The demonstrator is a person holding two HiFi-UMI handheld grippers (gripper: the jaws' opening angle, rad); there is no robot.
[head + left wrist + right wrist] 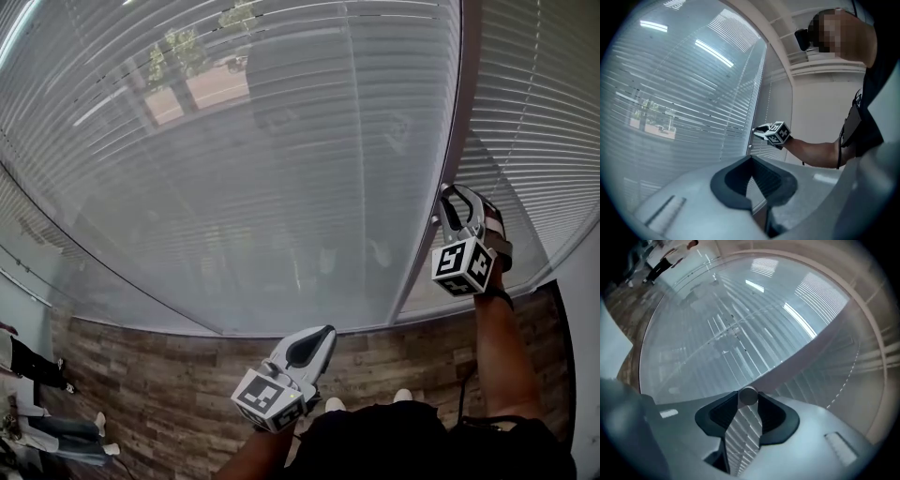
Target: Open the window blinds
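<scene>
Grey slatted blinds [281, 169] cover the big window, and a second panel [548, 112] hangs right of the upright frame post [433, 206]. My right gripper [452, 202] is raised beside that post. In the right gripper view its jaw tips [748, 403] are shut on the round end of the blind's tilt wand [748, 394]. From the left gripper view, the right gripper [760, 132] shows at the post with its marker cube [779, 132]. My left gripper [322, 337] hangs low by my body, away from the blinds, its tips [751, 158] together on nothing.
Below the window's lower rail [309, 328] lies a wood-plank floor [169, 375]. People stand on it at the lower left [37, 412]. A thin bead cord [848, 380] hangs at the right panel. My shoes [334, 404] show beneath me.
</scene>
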